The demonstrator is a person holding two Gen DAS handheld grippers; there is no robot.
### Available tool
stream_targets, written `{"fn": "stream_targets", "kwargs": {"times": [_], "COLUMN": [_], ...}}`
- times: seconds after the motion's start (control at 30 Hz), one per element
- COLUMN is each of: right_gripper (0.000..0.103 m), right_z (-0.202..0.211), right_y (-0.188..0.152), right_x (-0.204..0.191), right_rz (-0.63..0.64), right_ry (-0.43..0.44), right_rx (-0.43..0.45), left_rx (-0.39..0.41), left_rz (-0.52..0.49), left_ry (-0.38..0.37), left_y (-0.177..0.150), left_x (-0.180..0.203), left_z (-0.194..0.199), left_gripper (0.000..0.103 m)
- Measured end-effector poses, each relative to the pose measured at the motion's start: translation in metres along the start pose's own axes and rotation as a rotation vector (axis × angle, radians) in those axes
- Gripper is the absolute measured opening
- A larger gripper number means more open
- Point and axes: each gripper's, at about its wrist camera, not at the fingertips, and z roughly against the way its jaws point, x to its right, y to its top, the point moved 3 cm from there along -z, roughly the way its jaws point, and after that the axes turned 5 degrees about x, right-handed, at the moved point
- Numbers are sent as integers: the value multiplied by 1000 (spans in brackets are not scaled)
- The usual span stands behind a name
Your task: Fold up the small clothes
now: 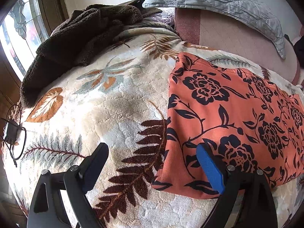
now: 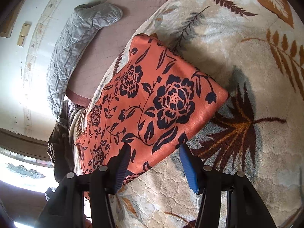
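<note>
An orange garment with a dark flower print [image 1: 228, 114] lies folded flat in a rectangle on the cream leaf-patterned blanket [image 1: 114, 104]. My left gripper [image 1: 152, 147] stands wide open over the garment's near left edge. Its blue-padded finger [image 1: 209, 167] is above the cloth and the other finger is above the bare blanket. In the right wrist view the same garment [image 2: 152, 95] fills the middle. My right gripper [image 2: 154, 146] is open astride its near edge, one finger over the cloth, the blue pad [image 2: 190, 169] just beside the corner. Neither pad presses on the cloth.
A brown fleece throw [image 1: 76, 38] is heaped at the blanket's far left. A grey quilted cover [image 1: 218, 0] lies on the pink mattress sheet [image 1: 228, 34] by the wall. A black charger with its cable [image 1: 11, 131] rests at the left edge, under a window [image 1: 19, 28].
</note>
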Motion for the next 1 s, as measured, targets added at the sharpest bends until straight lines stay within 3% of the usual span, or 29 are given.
{"fn": "stream_targets", "kwargs": {"times": [0.17, 0.33, 0.4, 0.57, 0.73, 0.83, 0.93, 1.0], "right_gripper": [57, 57, 57, 58, 60, 60, 60, 59], "right_z": [2, -11, -22, -2, 14, 7, -3, -11], "right_y": [8, 30, 35, 36, 26, 26, 32, 38], "right_x": [-9, 6, 22, 39, 55, 63, 68, 64], "right_rz": [32, -34, -93, -220, -271, -282, -313, -280], "right_ry": [32, 9, -15, 94, 34, -11, 7, 10], "right_rx": [50, 96, 64, 83, 85, 81, 108, 132], "left_rx": [-47, -38, -36, -17, -7, -42, -83, -70], "left_rz": [-35, -28, -25, -10, 43, 45, -9, -49], "left_ry": [40, 34, 24, 27, 39, 52, 67, 89], "left_y": [-7, -5, -5, -4, -2, -6, -11, -11], "left_x": [4, 5, 4, -4, -25, -30, -21, -15], "left_z": [-18, -12, -9, -1, 7, -1, -14, -14], "left_gripper": [94, 94, 94, 94, 94, 94, 94, 94]}}
